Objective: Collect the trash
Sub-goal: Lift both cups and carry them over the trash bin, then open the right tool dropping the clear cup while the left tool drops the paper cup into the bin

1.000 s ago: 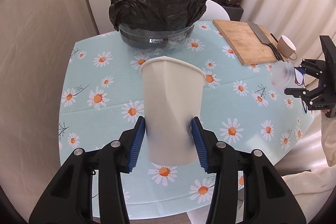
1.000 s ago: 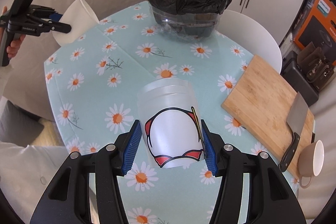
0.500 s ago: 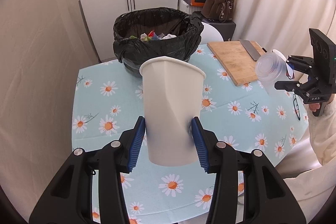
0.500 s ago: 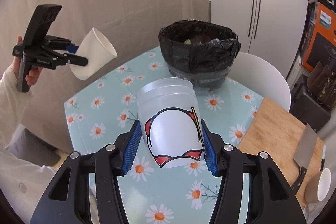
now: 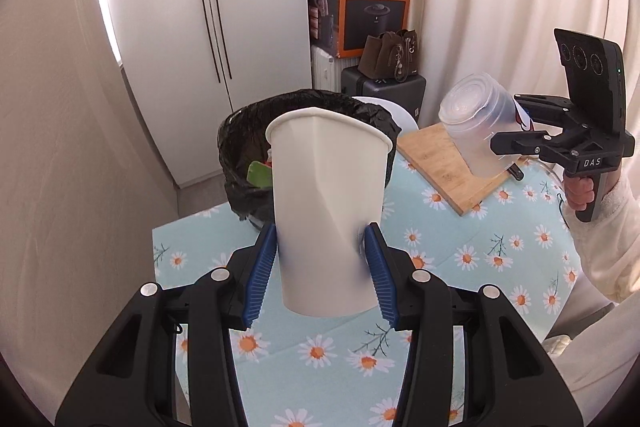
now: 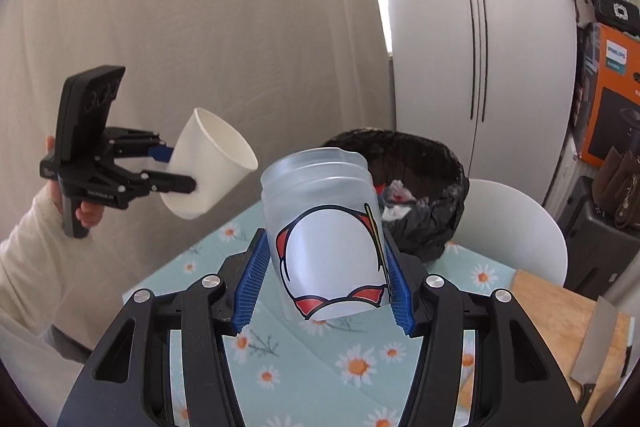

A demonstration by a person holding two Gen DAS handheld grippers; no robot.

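Both claws have risen: left claw (image 5: 322, 269) clamps the paper cup (image 5: 326, 211), right claw (image 6: 324, 285) the plastic cup (image 6: 324, 227).

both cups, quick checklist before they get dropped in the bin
1. Left gripper clamped on the white paper cup: ok, pads dent its wall.
2. Right gripper clamped on the frosted plastic cup: ok.
3. Black-lined trash bin open, with room: ok, trash sits low inside.
4. Cups over the bin mouth: not ok, both look short of it.
5. Cups empty: cannot tell for the paper cup; the plastic one shows no contents.
6. Grippers clear of each other: ok, well apart.
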